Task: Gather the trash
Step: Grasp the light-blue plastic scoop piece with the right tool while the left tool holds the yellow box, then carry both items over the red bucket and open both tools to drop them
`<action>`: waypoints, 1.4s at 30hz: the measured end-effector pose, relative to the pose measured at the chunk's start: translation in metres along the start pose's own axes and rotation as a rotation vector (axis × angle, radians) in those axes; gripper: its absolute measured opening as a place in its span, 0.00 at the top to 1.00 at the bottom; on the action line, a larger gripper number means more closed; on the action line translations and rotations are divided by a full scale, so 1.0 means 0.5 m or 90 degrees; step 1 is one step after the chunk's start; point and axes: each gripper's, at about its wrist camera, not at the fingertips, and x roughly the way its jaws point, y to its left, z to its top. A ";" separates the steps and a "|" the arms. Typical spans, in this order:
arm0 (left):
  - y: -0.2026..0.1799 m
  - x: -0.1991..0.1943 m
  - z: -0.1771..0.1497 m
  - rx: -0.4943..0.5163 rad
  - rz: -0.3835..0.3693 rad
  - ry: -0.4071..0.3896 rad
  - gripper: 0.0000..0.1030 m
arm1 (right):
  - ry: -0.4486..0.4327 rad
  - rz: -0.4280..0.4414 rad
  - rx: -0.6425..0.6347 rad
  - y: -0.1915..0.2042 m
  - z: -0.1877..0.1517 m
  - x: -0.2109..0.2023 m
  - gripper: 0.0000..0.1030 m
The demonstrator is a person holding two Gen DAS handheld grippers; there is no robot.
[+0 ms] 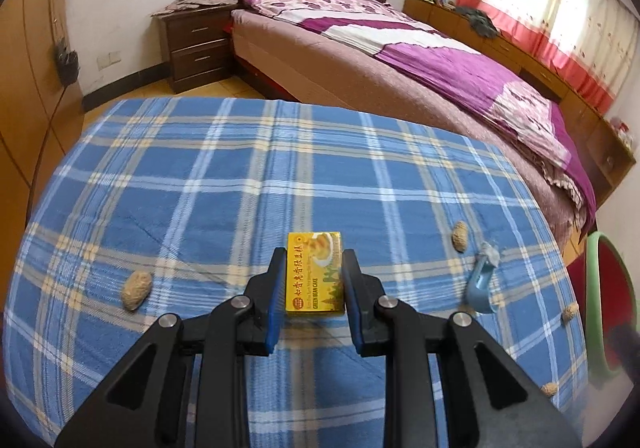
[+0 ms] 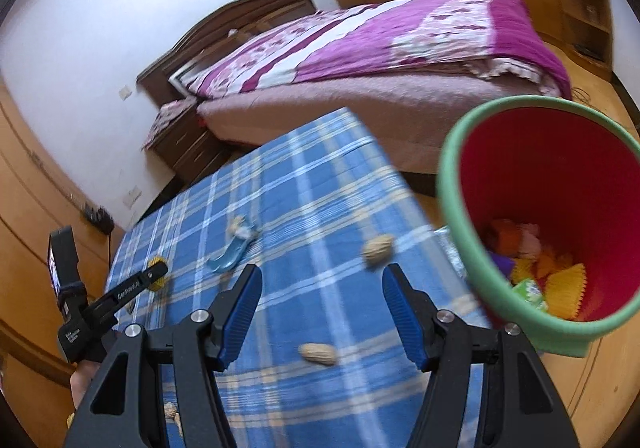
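Two grippers busy: left gripper (image 1: 314,280) fingers pinching yellow cake box (image 1: 315,274) above plaid surface (image 1: 200,187), likely bin-bound. Right gripper (image 2: 320,312) fingers spread, empty. Red bin (image 2: 452,183) right; peanut shells (image 2: 318,354) scattered nearby.

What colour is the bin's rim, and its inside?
Green rim, red inside on the bin; clearest in the right wrist view.

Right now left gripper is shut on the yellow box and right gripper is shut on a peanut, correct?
Not quite. The right gripper is open and holds nothing; the peanut lies on the cloth, per the right wrist view. The left gripper is shut on the yellow box.
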 end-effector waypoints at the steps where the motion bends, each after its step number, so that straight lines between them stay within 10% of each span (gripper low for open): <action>1: 0.003 -0.001 -0.001 -0.005 -0.004 -0.001 0.74 | 0.008 0.000 -0.012 0.019 0.000 0.014 0.36; 24: 0.052 -0.019 -0.010 -0.065 -0.037 -0.007 0.74 | 0.088 -0.025 -0.119 0.209 -0.016 0.228 0.37; 34: 0.057 -0.023 -0.009 -0.074 -0.046 -0.006 0.74 | 0.064 -0.068 -0.153 0.230 -0.014 0.248 0.78; 42: 0.048 -0.024 -0.012 -0.066 -0.051 -0.005 0.74 | 0.081 -0.028 -0.117 0.195 -0.014 0.221 0.79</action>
